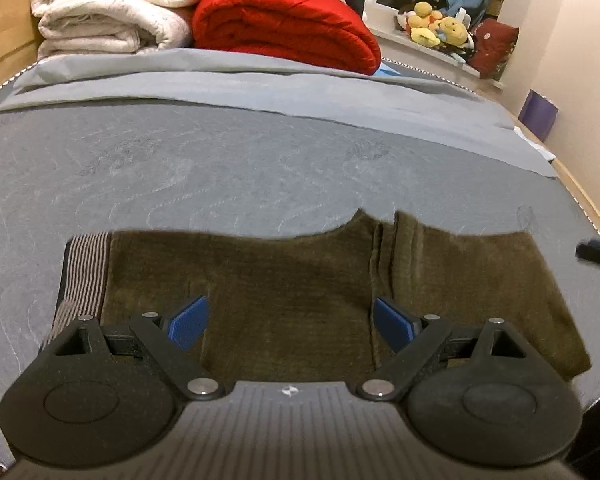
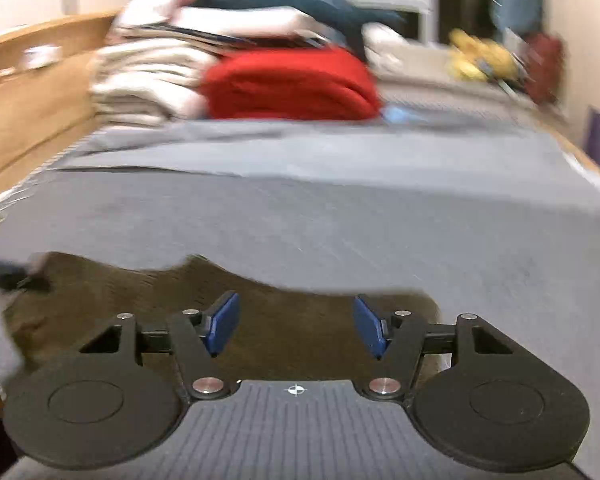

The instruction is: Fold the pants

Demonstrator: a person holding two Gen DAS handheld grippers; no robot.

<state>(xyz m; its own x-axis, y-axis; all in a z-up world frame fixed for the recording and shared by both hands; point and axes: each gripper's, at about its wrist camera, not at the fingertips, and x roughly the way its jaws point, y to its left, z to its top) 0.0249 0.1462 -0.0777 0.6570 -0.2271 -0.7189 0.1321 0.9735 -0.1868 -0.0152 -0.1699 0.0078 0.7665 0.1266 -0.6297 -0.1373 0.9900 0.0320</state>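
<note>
Olive-brown corduroy pants (image 1: 284,280) lie flat on the grey mattress (image 1: 220,176), their striped waistband lining (image 1: 86,276) at the left. A fold ridge (image 1: 384,256) runs across them right of centre. My left gripper (image 1: 292,322) is open and hovers over the pants' middle, holding nothing. In the right wrist view, which is motion-blurred, the pants (image 2: 292,320) lie below my right gripper (image 2: 296,326), which is open and empty. The right gripper's tip shows at the left wrist view's right edge (image 1: 596,254).
A grey sheet (image 1: 260,84) covers the far part of the bed. Behind it are folded white blankets (image 1: 112,12) and a red blanket (image 1: 288,28). Plush toys (image 1: 440,26) sit on a sill at the back right. A wooden bed frame (image 2: 28,92) runs along the left.
</note>
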